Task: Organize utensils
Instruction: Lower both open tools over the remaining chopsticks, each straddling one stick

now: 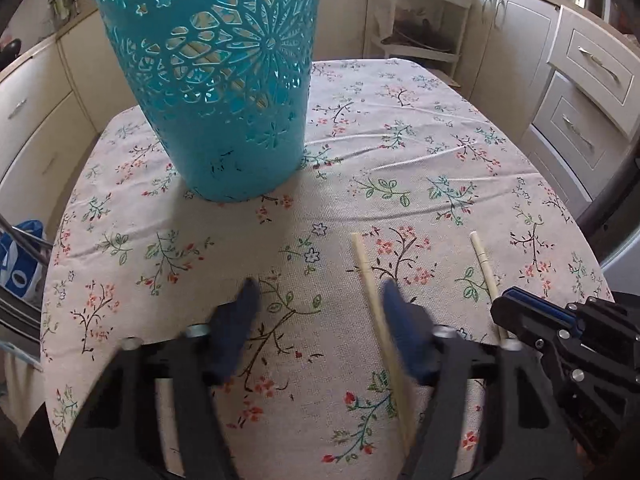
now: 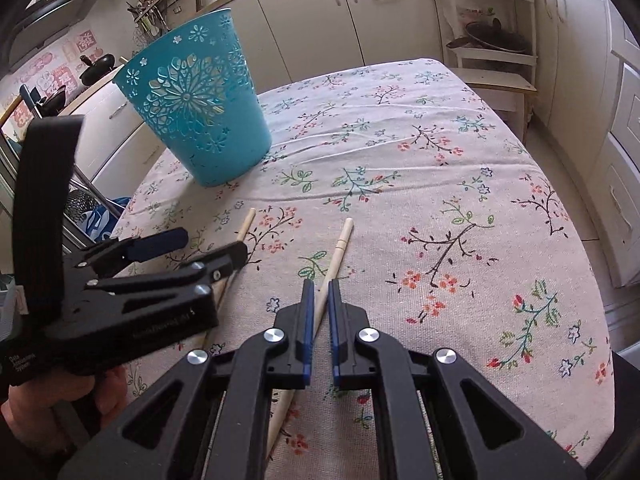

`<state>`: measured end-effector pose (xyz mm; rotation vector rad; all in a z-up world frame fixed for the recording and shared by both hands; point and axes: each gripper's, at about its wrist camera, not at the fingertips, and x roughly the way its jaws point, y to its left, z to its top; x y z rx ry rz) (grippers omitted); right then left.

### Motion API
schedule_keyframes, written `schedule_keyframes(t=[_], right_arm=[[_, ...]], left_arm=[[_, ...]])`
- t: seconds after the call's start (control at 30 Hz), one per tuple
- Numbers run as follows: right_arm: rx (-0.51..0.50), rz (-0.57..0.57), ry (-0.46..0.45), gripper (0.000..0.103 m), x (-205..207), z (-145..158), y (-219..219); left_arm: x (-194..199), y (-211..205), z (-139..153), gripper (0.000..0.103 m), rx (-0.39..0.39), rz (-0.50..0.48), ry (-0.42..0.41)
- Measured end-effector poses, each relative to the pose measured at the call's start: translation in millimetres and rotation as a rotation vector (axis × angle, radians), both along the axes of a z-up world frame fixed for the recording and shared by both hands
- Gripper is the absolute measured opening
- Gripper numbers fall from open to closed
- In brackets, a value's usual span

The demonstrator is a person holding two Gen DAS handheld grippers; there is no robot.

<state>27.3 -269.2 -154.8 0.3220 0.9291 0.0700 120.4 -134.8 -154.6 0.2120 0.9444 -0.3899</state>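
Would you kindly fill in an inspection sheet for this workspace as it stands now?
Surface: table under a floral tablecloth, lightly creased.
Job's things: teal basket upright at the far left, light sticks showing through its cut-outs; two chopsticks flat on the cloth, left chopstick and right chopstick.
Clutter: nothing seen on the cloth.
Grippers: left gripper open, one finger over the left chopstick; right gripper nearly closed around the right chopstick, contact unclear.
Cables: nothing seen.
Surroundings: cream kitchen cabinets, white shelf rack holding a pan.
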Motion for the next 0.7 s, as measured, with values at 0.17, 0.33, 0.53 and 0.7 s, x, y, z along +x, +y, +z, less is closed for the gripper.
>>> schedule_keyframes(t=[0.17, 0.33, 0.53, 0.7], right_arm=[[-0.023, 0.029, -0.002, 0.008, 2, 0, 9], [-0.072, 0.099, -0.011, 0.008, 2, 1, 27], [-0.099, 0.093, -0.027, 0.020, 4, 0, 31], [-0.186, 0.123, -0.039, 0.008, 5, 0, 44]], left_arm=[[4, 30, 2, 0.006, -0.101, 0.054, 0.045], [-3, 62, 0, 0.005, -0.156, 0.099, 0.071], [0, 64, 1, 0.017, -0.160, 0.079, 0.105], [2, 50, 1, 0.005, -0.095, 0.034, 0.074]])
